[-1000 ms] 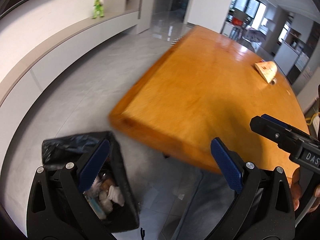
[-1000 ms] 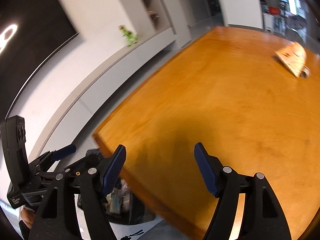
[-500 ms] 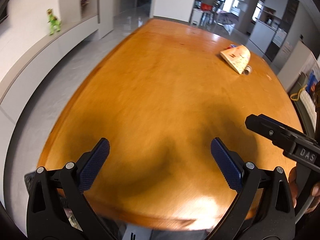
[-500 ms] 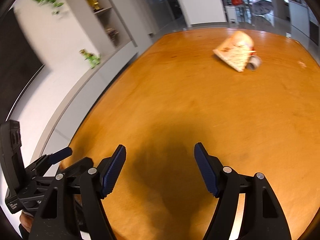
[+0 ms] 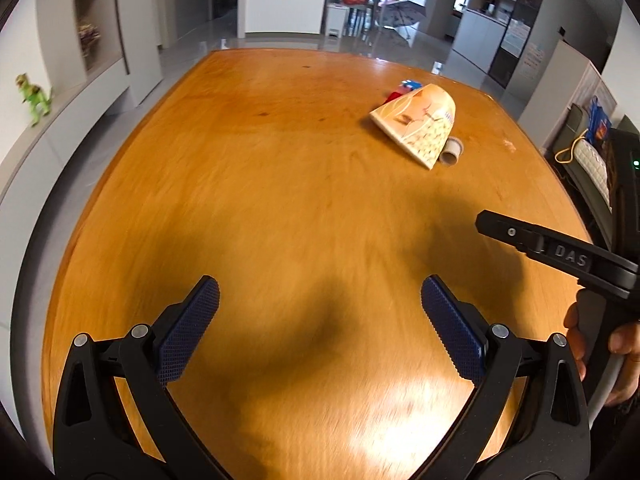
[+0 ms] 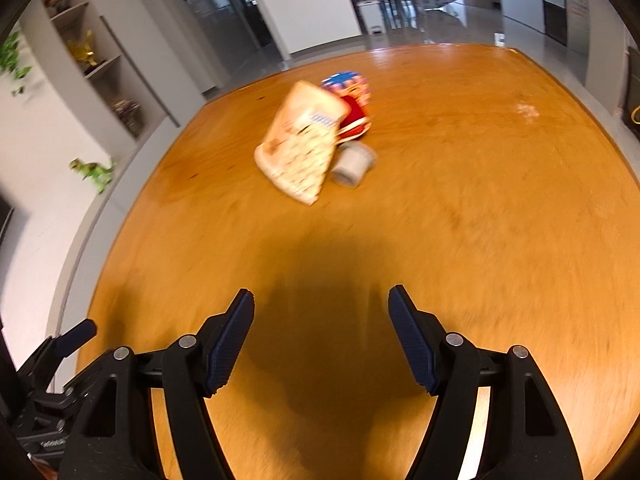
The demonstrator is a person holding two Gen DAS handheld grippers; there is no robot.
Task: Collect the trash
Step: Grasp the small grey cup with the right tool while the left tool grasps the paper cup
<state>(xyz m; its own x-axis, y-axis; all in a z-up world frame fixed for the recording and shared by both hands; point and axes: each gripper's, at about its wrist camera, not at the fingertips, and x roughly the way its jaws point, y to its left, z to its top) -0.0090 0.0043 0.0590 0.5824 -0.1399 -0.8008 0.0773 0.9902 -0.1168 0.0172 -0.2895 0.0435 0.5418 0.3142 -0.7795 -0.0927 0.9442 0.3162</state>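
On the orange wooden table (image 5: 280, 200) lies a tan printed paper bag (image 5: 416, 128) (image 6: 300, 144). A small grey roll (image 5: 452, 152) (image 6: 354, 164) rests against it, and a red and blue wrapper (image 6: 352, 100) sits just behind. My left gripper (image 5: 320, 292) hovers open over the near part of the table, nothing between its blue pads. My right gripper (image 6: 320, 300) is also open and holds nothing, well short of the bag. A hand (image 5: 600, 340) grips the right tool's black body (image 5: 560, 256) at the left wrist view's right edge.
A green toy dinosaur (image 5: 34, 96) (image 6: 94, 170) stands on the grey wall ledge left of the table. Shelves (image 6: 100, 80) line that wall. Pale crumbs (image 6: 528, 110) mark the table's far right. A seat with a yellow cable (image 5: 580, 156) stands to the right.
Both views have swung from the black trash bin at the table's end onto the tabletop. The bin has left view and the bag pile has come closer. Both grippers stayed open.
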